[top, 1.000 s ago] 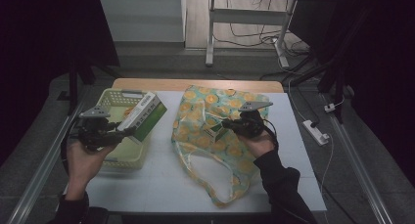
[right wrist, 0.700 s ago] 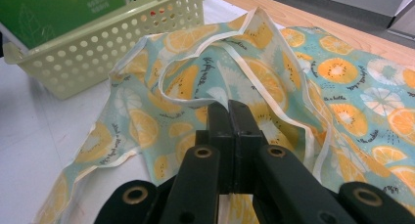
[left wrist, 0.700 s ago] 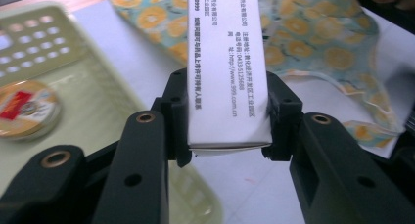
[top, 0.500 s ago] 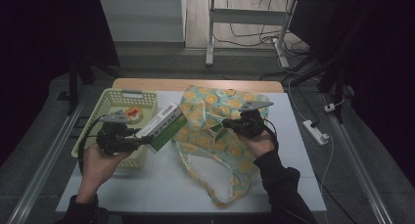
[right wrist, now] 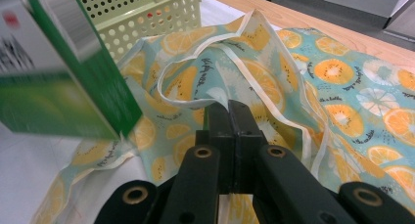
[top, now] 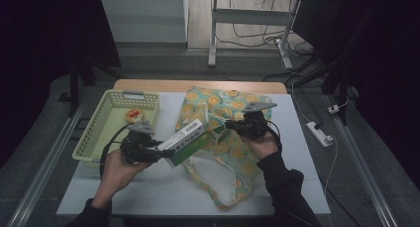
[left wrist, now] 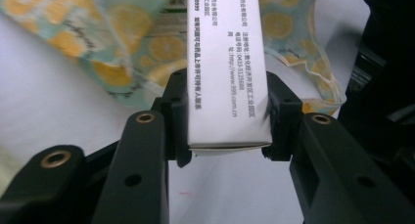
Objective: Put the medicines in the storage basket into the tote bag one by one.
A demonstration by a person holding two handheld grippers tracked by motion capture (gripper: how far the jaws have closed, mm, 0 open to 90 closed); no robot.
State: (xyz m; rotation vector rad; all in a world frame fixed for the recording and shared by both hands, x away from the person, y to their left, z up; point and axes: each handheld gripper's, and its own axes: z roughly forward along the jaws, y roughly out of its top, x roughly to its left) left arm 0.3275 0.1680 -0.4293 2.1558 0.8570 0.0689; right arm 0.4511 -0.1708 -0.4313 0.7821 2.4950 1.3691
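Note:
A green and white carton (top: 185, 140) is clamped by its end between the pads of my left gripper (top: 159, 151), left of the bag's mouth. In the left gripper view the carton (left wrist: 227, 67) stands up between the jaws of that gripper (left wrist: 227, 117), printed white side facing me, with the fruit-print cloth bag (left wrist: 132, 43) behind it. My right gripper (top: 231, 128) is shut on the bag's (top: 233, 152) rim. In the right gripper view this gripper (right wrist: 230, 117) pinches a fold of the bag's (right wrist: 342, 87) trim, and the carton (right wrist: 58, 77) hangs at the left, blurred.
A pale yellow perforated basket (top: 106, 123) sits at the table's left and holds a small red and orange item (top: 132, 115). The basket (right wrist: 147, 13) also appears behind the carton. A white power strip (top: 319, 134) lies on the floor to the right. A wooden strip (top: 198, 85) edges the table's far side.
My left gripper has carried the carton to the right, from above the basket to just beside the bag's opening. The right gripper and the bag have stayed still.

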